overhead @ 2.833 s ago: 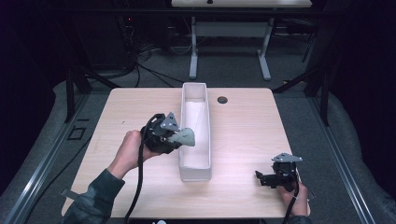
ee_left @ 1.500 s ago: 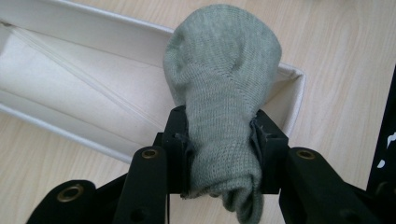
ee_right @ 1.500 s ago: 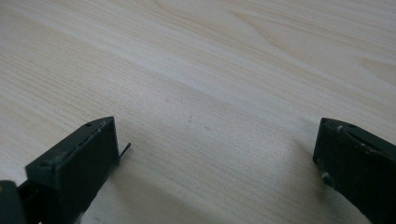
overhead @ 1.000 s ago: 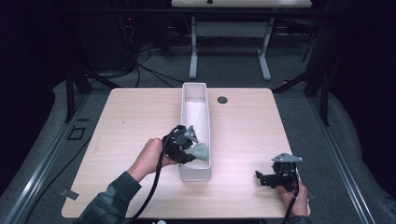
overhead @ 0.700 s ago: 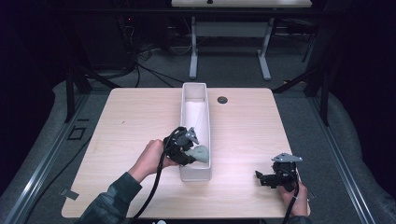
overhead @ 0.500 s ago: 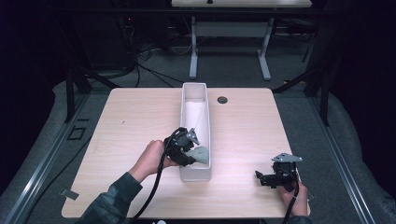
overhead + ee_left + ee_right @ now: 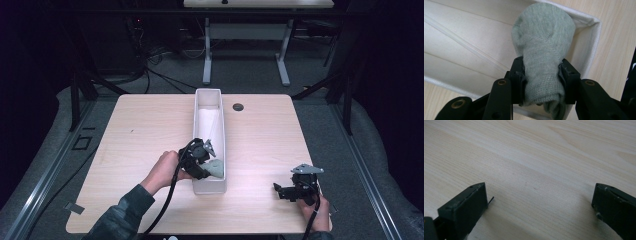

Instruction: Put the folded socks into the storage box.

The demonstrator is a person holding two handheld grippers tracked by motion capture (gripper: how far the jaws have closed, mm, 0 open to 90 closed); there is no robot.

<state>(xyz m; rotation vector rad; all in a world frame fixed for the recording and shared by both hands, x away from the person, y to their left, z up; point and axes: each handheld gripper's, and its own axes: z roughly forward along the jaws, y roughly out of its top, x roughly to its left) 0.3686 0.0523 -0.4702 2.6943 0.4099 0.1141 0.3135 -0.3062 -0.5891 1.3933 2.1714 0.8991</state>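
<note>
Since the earliest frame, the left tool (image 7: 207, 167) has travelled from the left side of the long white bin (image 7: 199, 120) down toward its near end, carrying a rolled grey-green sock (image 7: 216, 168) with it; across the last second it barely shifts. The right tool (image 7: 284, 191) stays where it was, near the tabletop's (image 7: 140, 130) front right corner.

In the high view, the person's left hand (image 7: 165, 171) reaches in from the bottom edge and holds the left tool against the bin's left wall, close to the near end. The sock sits over the bin's near end, just inside the rim.

In the left gripper view, the two black jaws clench the sock (image 7: 544, 57) at its middle, one on each side, with the knit bulging above and below them. The sock's rounded end points into the bin (image 7: 474, 32), near a corner of its fabric wall.

In the right gripper view, the right tool's jaws stand wide apart with bare pale wood (image 7: 536, 157) between them, grasping nothing. The person's right hand (image 7: 316, 210) holds it low over the tabletop, well apart from the bin.
</note>
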